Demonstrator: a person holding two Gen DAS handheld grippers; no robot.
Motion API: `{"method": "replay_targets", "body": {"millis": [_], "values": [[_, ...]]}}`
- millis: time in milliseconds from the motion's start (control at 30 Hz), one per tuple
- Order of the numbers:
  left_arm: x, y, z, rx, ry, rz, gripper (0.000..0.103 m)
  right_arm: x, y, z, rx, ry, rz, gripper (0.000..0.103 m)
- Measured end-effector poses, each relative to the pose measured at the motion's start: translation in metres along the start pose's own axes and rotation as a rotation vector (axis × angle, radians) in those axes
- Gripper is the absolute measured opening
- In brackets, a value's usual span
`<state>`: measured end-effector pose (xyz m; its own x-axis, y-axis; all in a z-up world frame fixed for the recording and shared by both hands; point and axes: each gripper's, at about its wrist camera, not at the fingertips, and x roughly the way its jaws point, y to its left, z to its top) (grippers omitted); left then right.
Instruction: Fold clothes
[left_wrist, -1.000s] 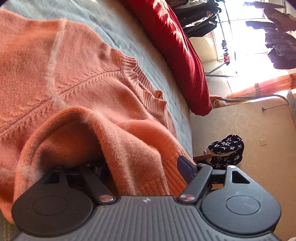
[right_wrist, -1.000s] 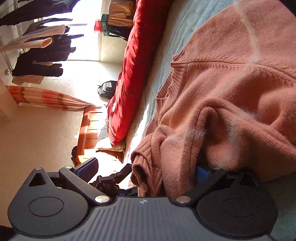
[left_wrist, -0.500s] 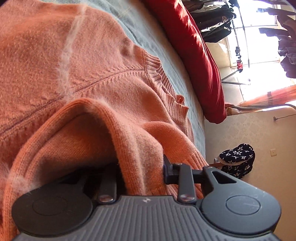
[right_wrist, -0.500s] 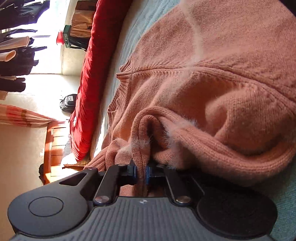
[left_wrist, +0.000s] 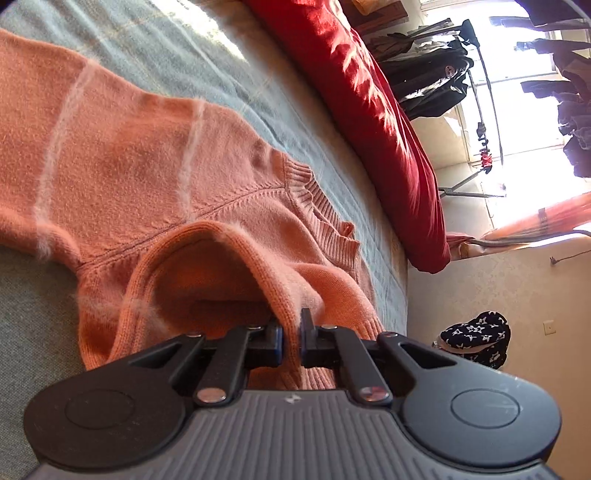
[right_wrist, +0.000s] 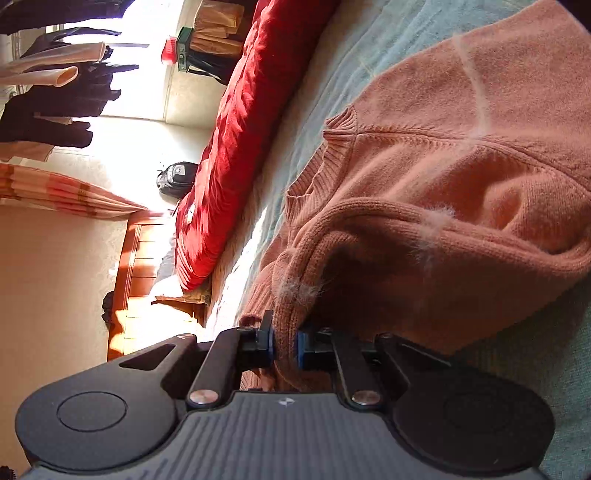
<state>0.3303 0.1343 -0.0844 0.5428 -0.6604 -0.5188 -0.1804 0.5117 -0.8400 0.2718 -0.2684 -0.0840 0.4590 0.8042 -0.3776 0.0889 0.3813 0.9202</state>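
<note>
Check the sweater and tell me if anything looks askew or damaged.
No damage shows. The orange sweater is bunched near its ribbed collar, where the left gripper and right gripper each pinch a fold; pale fuzzy crease lines cross it.

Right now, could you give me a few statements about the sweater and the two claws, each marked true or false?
1. The left claw is shut on a fold of the orange sweater. True.
2. The right claw is open and clear of the fabric. False: it is shut on a ribbed edge of the sweater.
3. The sweater lies on a grey-green bed cover. True.
4. The red quilt lies on top of the sweater. False: it lies apart from it, along the far side of the bed.
5. The sweater is blue with dark stripes. False: it is orange with pale fuzzy stripes.
</note>
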Motion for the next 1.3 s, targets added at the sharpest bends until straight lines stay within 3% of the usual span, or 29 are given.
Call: {"method": "replay_targets", "body": {"millis": [167,300,467,600,933,1133,1300], "values": [[0.029,0.028,0.004,-0.076,0.006,0.048,0.011,0.017,-0.020,-0.003,0.055,0.002,-0.028,0.019],[0.048,0.038,0.001,-0.110,-0.035,0.047,0.011,0.031,-0.063,-0.008,0.187,-0.045,-0.024,0.008],[0.051,0.029,-0.002,-0.097,-0.066,0.070,0.007,0.024,-0.062,-0.016,0.184,-0.086,0.010,0.009],[0.026,0.009,-0.002,-0.047,-0.087,0.046,0.006,0.012,-0.038,-0.015,0.125,-0.096,0.037,0.011],[-0.051,-0.034,-0.009,0.052,-0.124,0.002,0.005,-0.028,0.022,-0.024,0.012,-0.012,0.057,0.012],[-0.102,-0.044,-0.030,0.073,-0.093,0.059,0.005,-0.070,0.040,-0.047,0.014,0.050,-0.001,0.012],[-0.138,-0.039,-0.060,0.040,-0.033,0.111,0.005,-0.104,0.036,-0.075,0.115,0.079,-0.063,0.012]]}}
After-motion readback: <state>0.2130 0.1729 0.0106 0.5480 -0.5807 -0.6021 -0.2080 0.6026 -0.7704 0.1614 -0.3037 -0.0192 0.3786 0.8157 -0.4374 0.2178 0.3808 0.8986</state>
